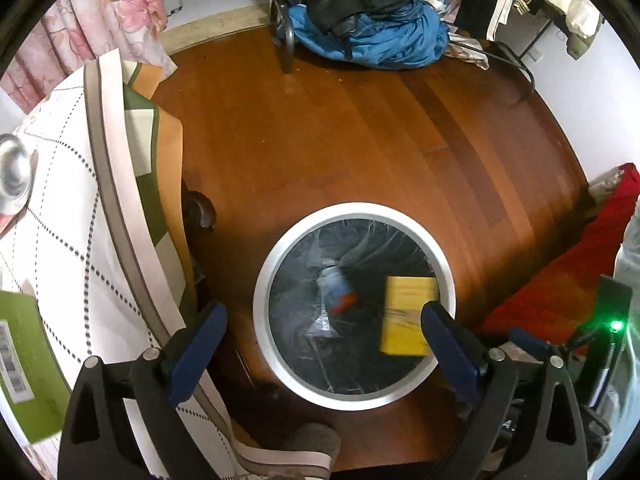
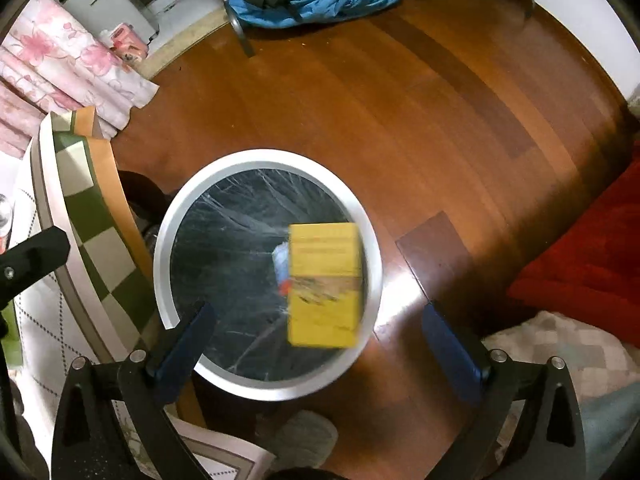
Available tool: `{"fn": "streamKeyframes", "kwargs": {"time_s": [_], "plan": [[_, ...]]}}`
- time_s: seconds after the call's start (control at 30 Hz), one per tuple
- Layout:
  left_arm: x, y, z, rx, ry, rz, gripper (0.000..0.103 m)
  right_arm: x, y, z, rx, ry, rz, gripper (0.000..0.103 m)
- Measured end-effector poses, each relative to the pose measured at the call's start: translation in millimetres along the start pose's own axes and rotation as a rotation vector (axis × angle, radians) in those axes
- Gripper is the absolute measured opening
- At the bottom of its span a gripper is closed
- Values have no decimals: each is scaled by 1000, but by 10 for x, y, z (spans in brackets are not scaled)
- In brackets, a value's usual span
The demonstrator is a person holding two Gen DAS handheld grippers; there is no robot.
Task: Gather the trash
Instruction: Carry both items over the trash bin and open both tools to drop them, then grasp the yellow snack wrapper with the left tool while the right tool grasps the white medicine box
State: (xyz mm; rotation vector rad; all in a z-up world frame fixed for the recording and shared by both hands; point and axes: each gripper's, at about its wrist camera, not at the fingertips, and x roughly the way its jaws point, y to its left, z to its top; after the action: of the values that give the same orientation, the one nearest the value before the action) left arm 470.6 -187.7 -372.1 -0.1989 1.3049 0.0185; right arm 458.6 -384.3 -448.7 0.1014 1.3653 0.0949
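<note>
A round bin with a white rim [image 1: 352, 210] and a dark liner stands on the wooden floor, straight below both grippers. My left gripper [image 1: 323, 312] hangs over it, open, with nothing between its blue pads. A blurred yellow box [image 1: 404, 316] is in mid-air inside the bin's mouth, near the right pad. A blurred blue, white and orange packet [image 1: 336, 292] lies lower in the bin. In the right wrist view my right gripper [image 2: 318, 310] is open wide above the bin's rim [image 2: 264, 156]. The yellow box [image 2: 324, 280] is loose between and beyond its fingers, half covering the packet [image 2: 280, 258].
A table with a white dotted cloth [image 1: 60, 240] stands left of the bin, bearing a green box [image 1: 24, 360] and a metal bowl [image 1: 12, 172]. Blue clothes [image 1: 380, 40] are piled on a chair at the back. A red cloth [image 1: 560, 280] lies right; a grey slipper [image 1: 312, 440] is below.
</note>
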Motion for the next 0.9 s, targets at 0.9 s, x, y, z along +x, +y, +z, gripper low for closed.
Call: {"fn": "streamKeyframes", "kwargs": {"time_s": [0.9], "plan": [[-1654, 129, -301, 22, -279, 80, 100, -1700, 162, -424, 2, -209, -29, 103]]}}
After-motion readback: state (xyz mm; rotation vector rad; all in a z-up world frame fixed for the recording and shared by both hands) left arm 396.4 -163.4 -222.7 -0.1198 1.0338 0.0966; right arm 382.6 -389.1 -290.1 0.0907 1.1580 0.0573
